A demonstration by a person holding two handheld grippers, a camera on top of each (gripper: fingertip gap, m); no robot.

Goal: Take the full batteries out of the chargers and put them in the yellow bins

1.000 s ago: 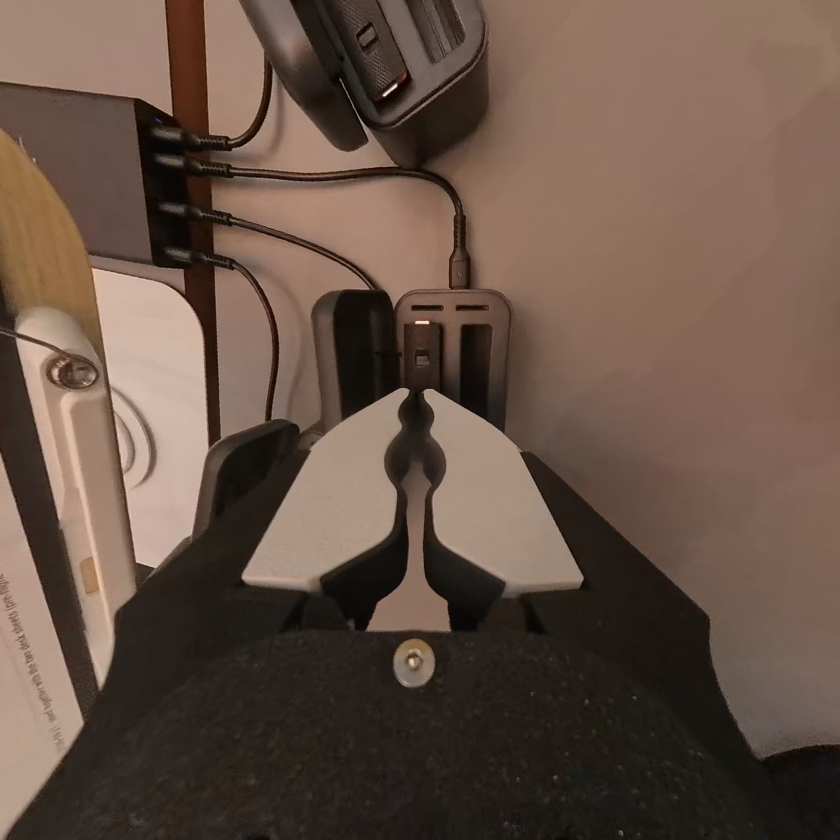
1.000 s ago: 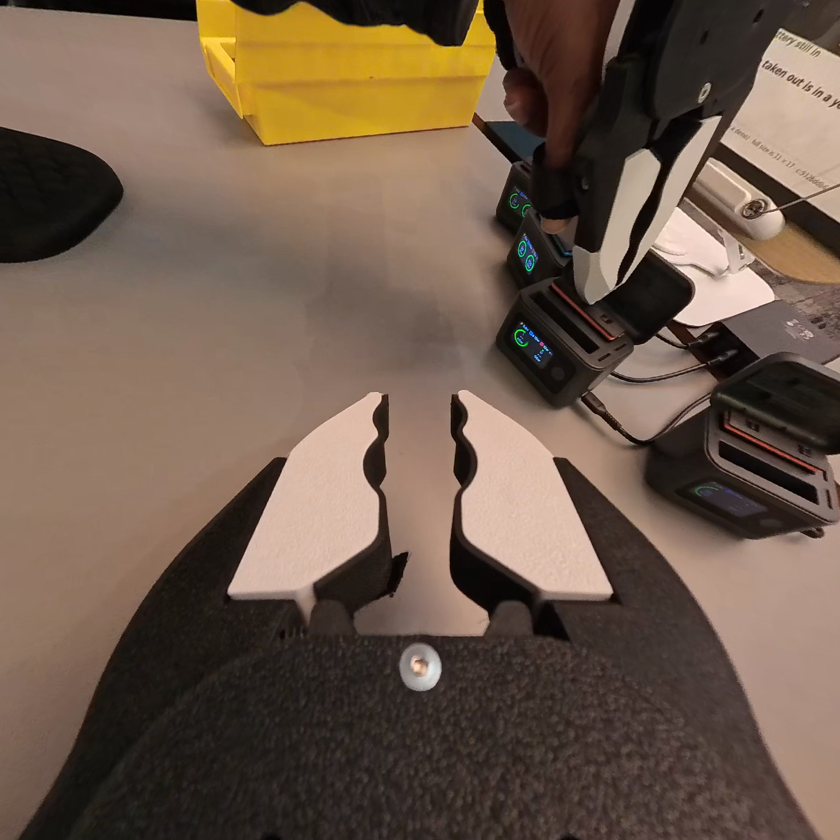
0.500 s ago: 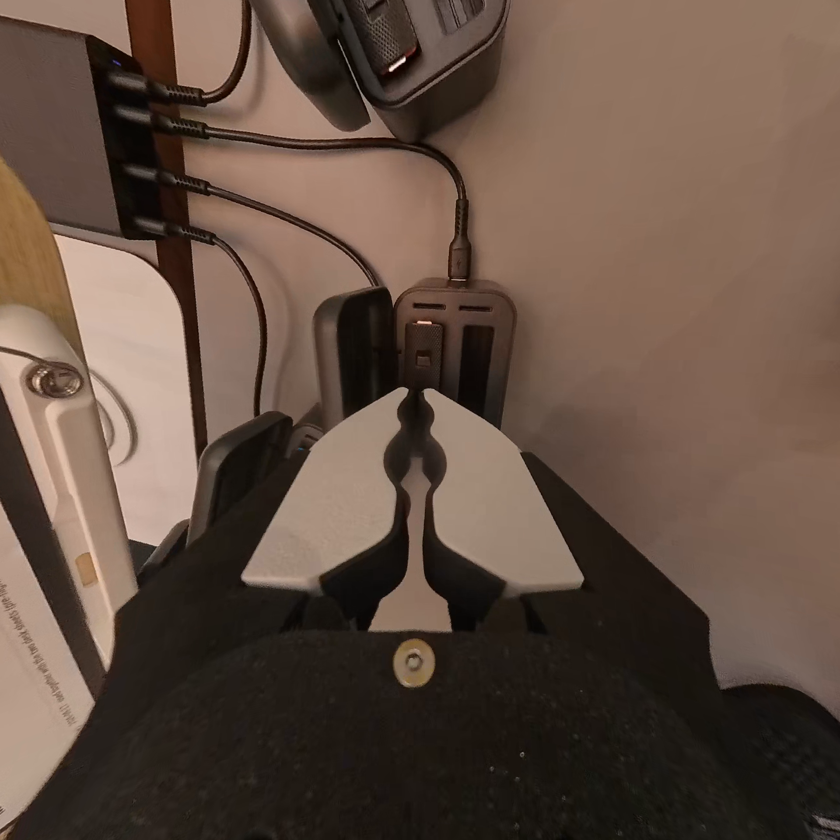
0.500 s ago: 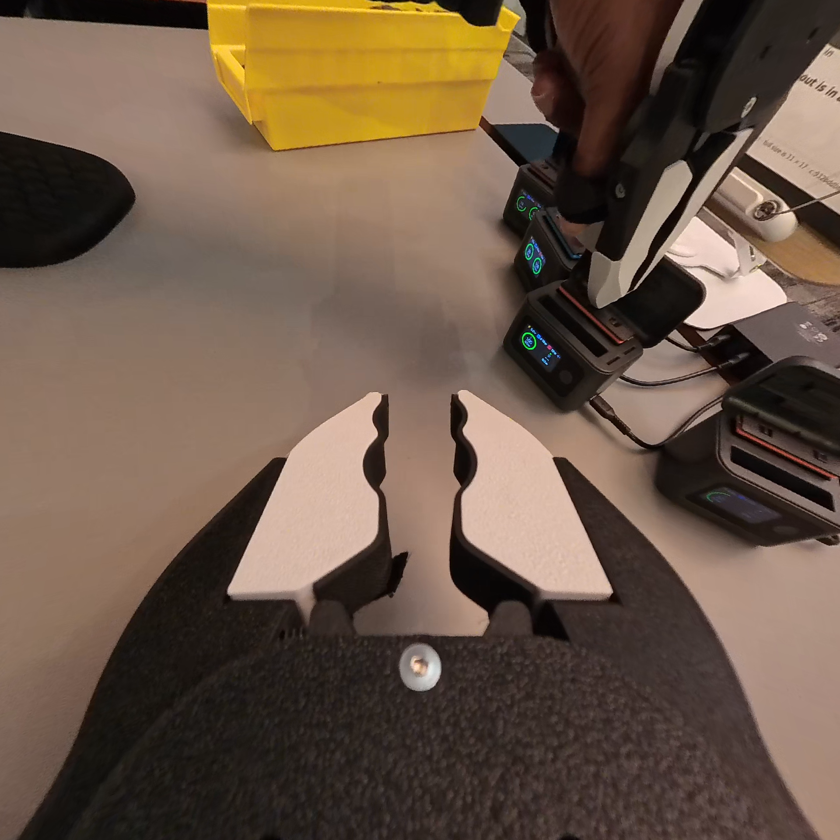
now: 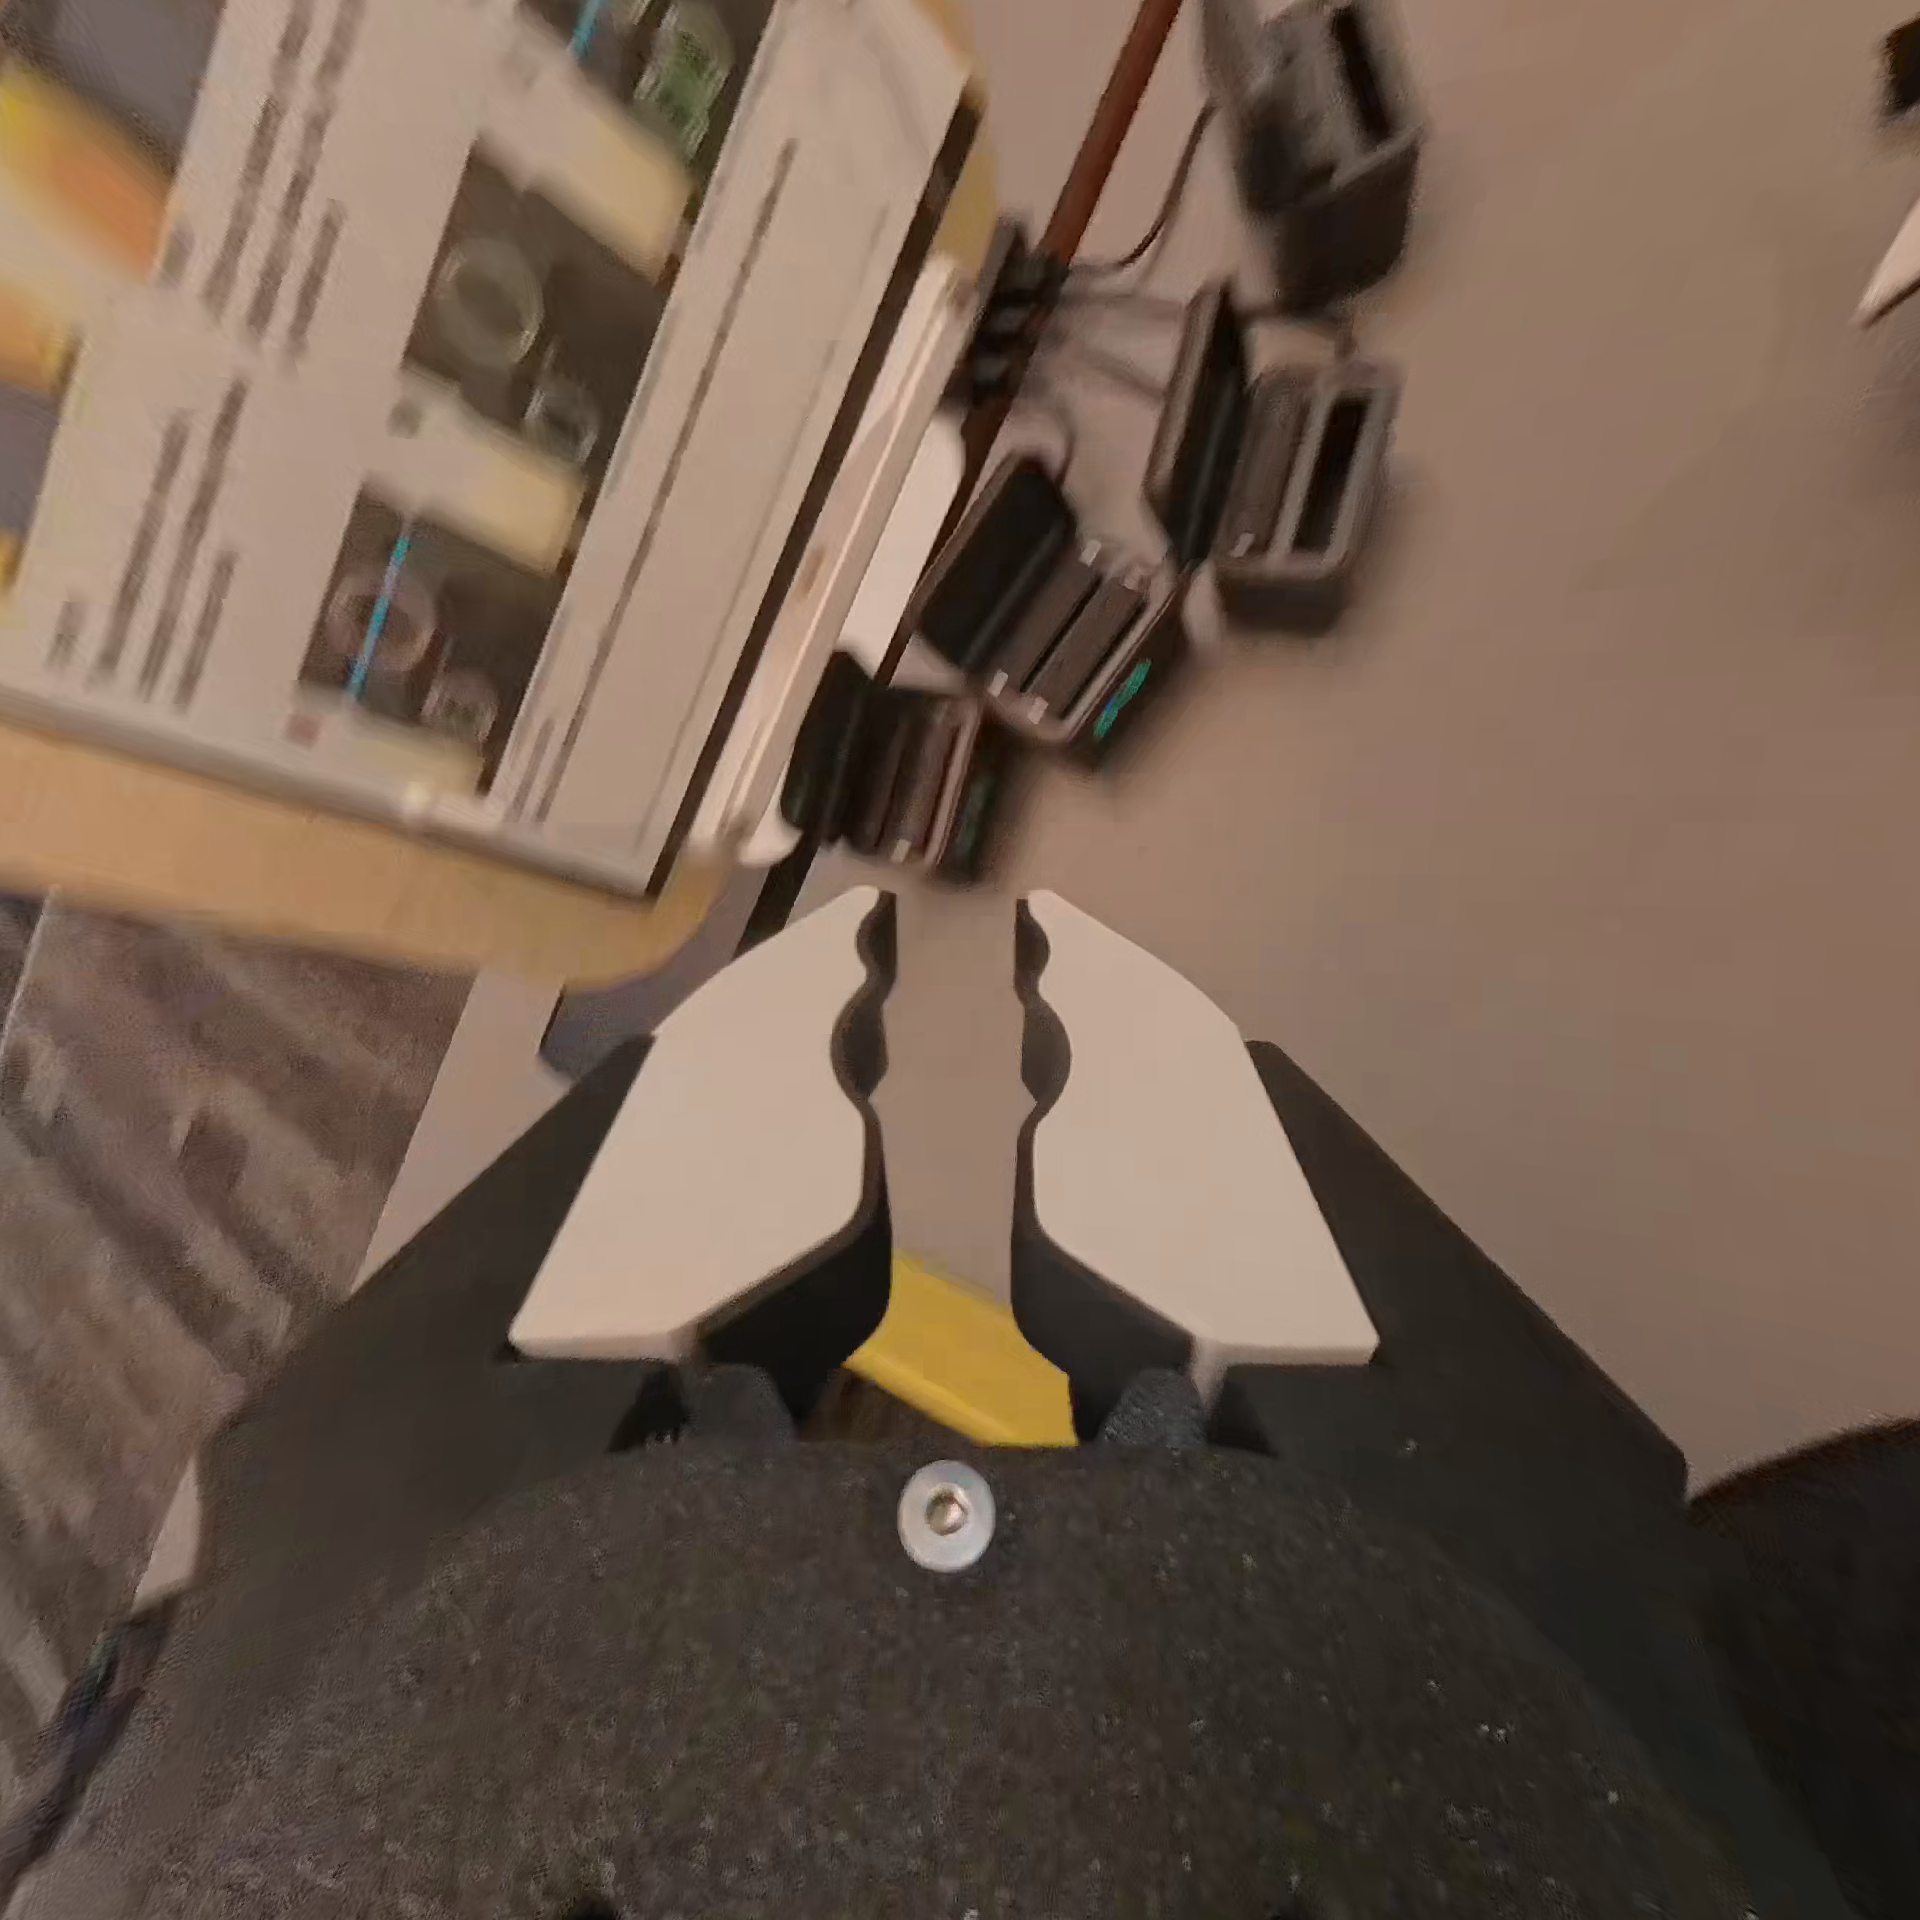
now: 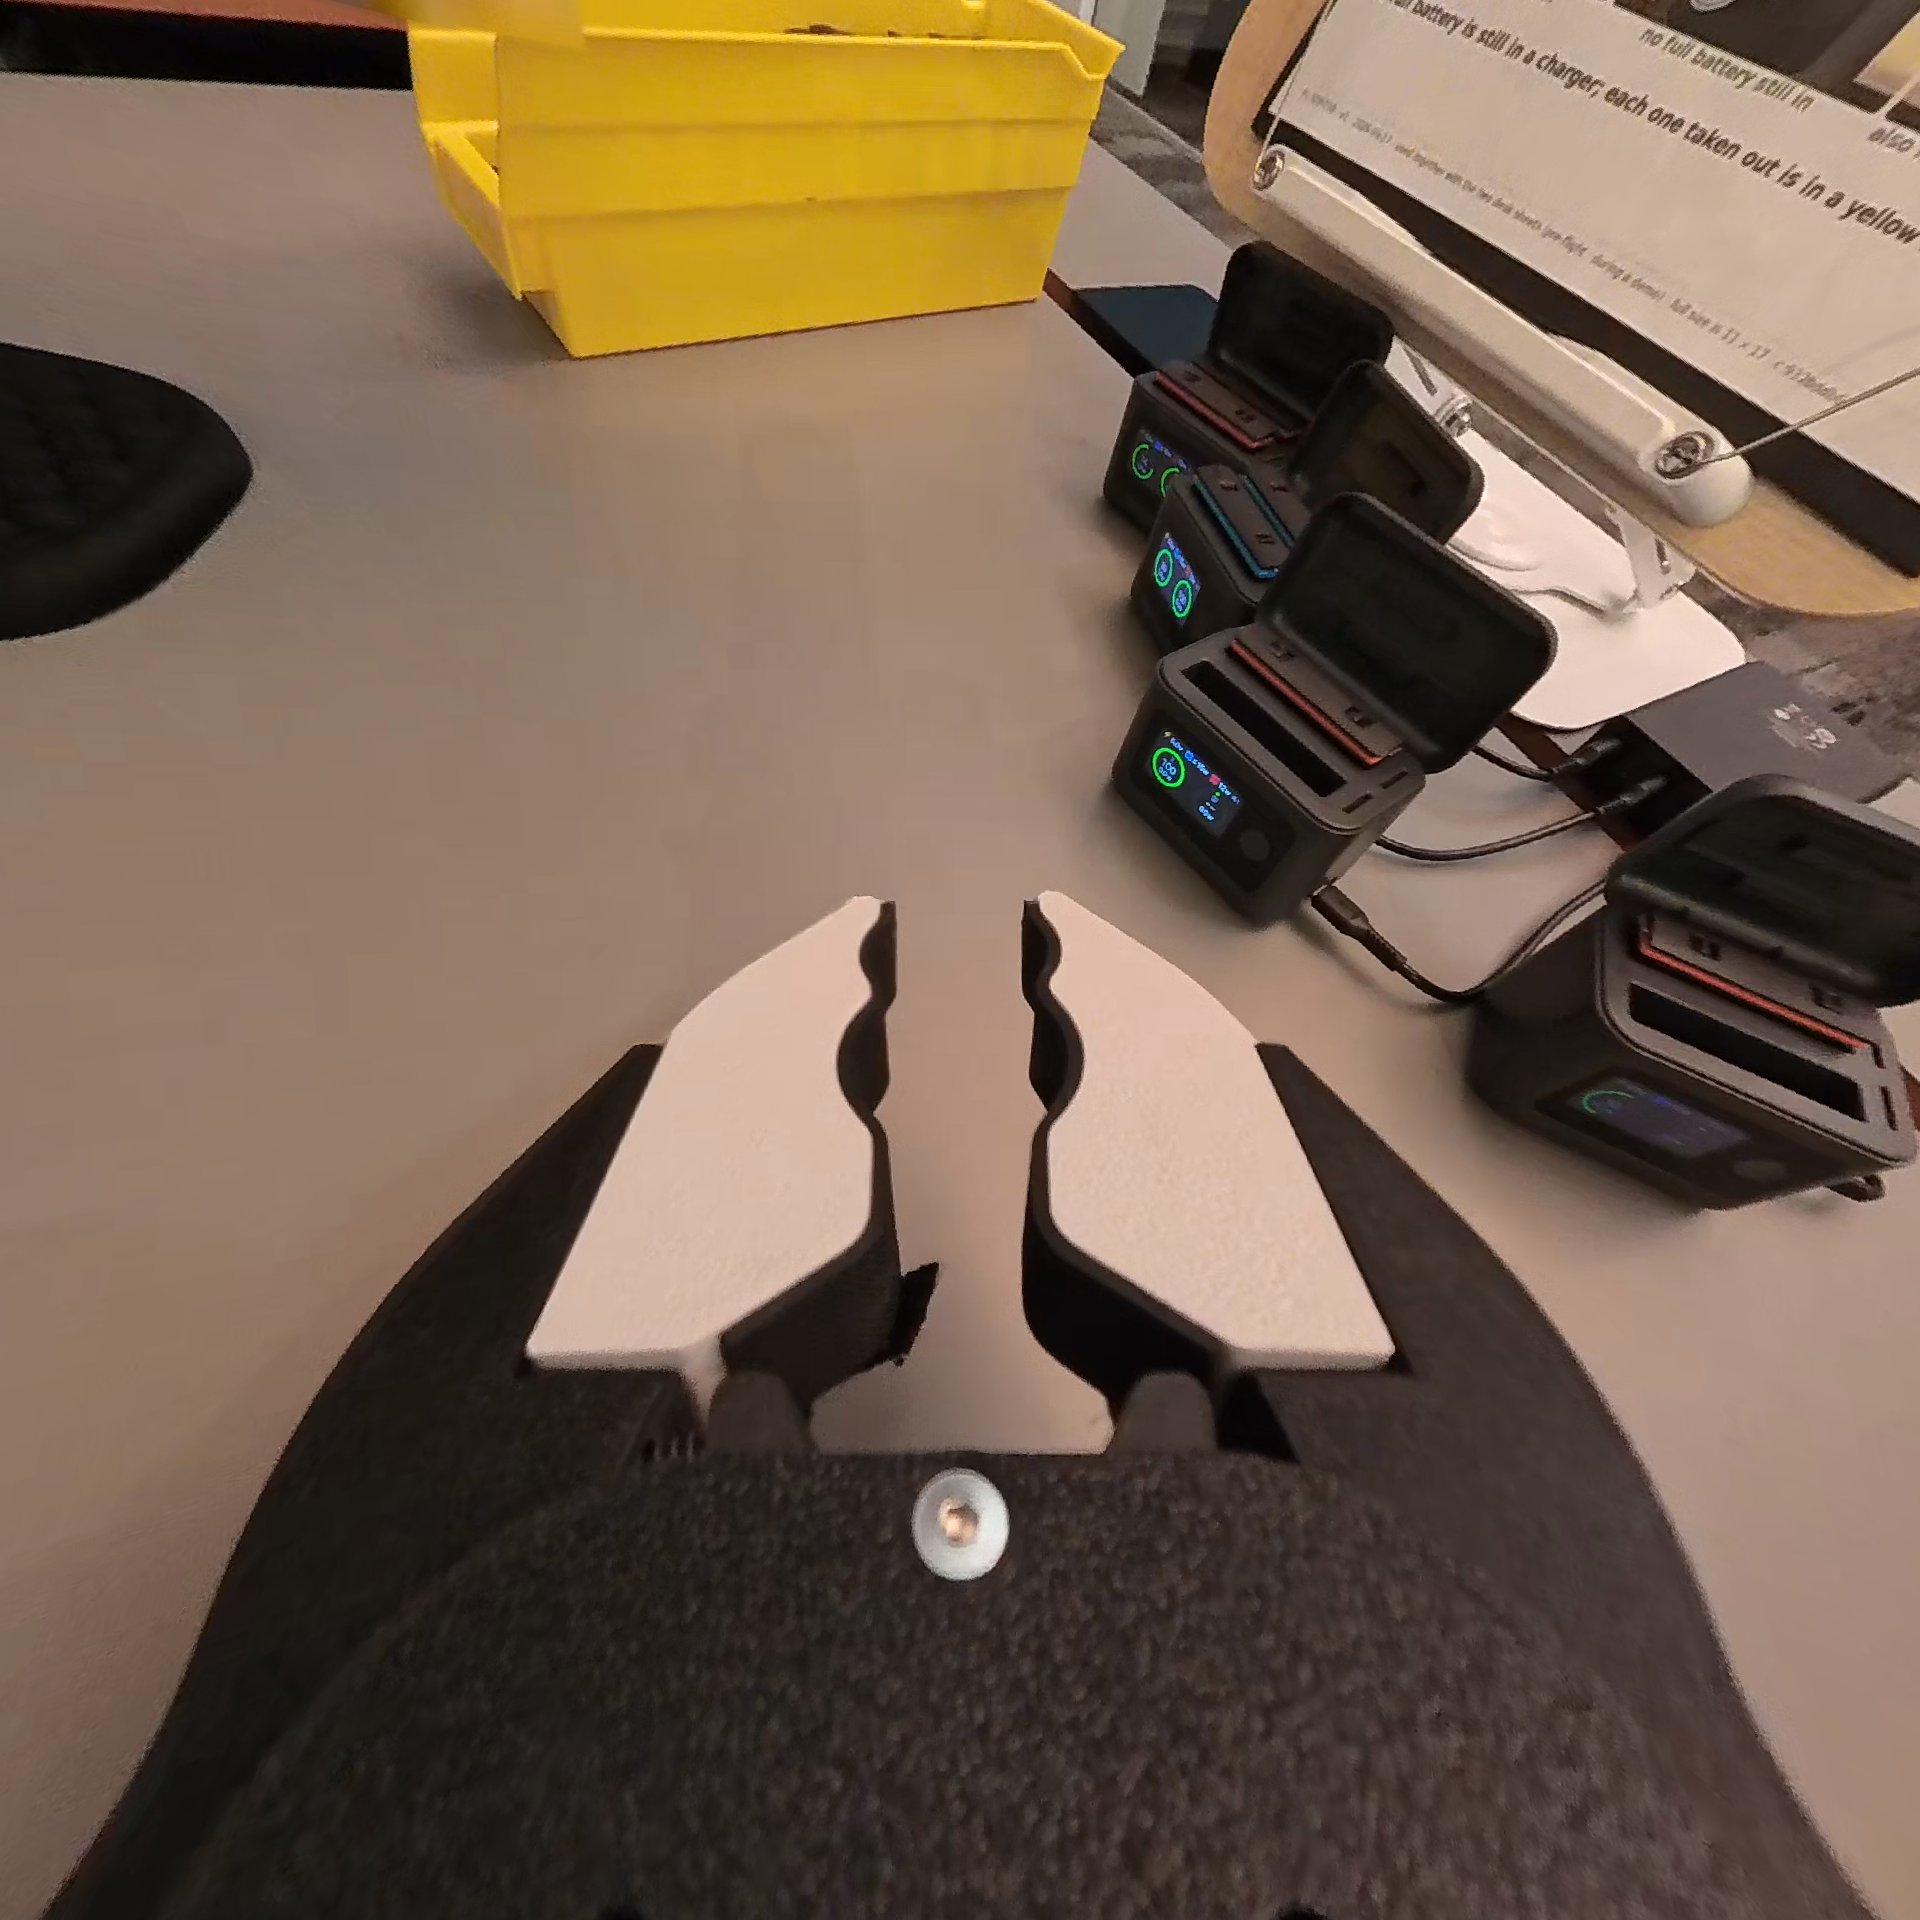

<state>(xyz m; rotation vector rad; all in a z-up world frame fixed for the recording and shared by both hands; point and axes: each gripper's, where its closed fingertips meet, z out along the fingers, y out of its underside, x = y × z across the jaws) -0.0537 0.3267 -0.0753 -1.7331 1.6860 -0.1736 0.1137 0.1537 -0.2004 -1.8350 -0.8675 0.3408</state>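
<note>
Four chargers (image 6: 1273, 790) stand in a row along the right of the desk (image 6: 623, 675), lids up, screens lit. Red-edged batteries (image 6: 1314, 707) sit upright in their slots, long axes running along the row. Two yellow bins (image 6: 769, 197), nested, rest at the far end. The right gripper (image 6: 956, 914) hovers low and level over bare desk, jaws apart and empty. The left gripper (image 5: 951, 904) looks steeply down, jaws apart, empty, over a bin's edge (image 5: 956, 1351); that view is blurred.

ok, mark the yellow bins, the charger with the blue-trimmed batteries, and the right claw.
yellow bins (image 6: 790, 249), right wrist view, front wall of the lower bin.
blue-trimmed charger (image 6: 1195, 566), right wrist view, its front face beside the green rings.
right claw (image 6: 956, 914), right wrist view, gap midway between the white fingertips.
</note>
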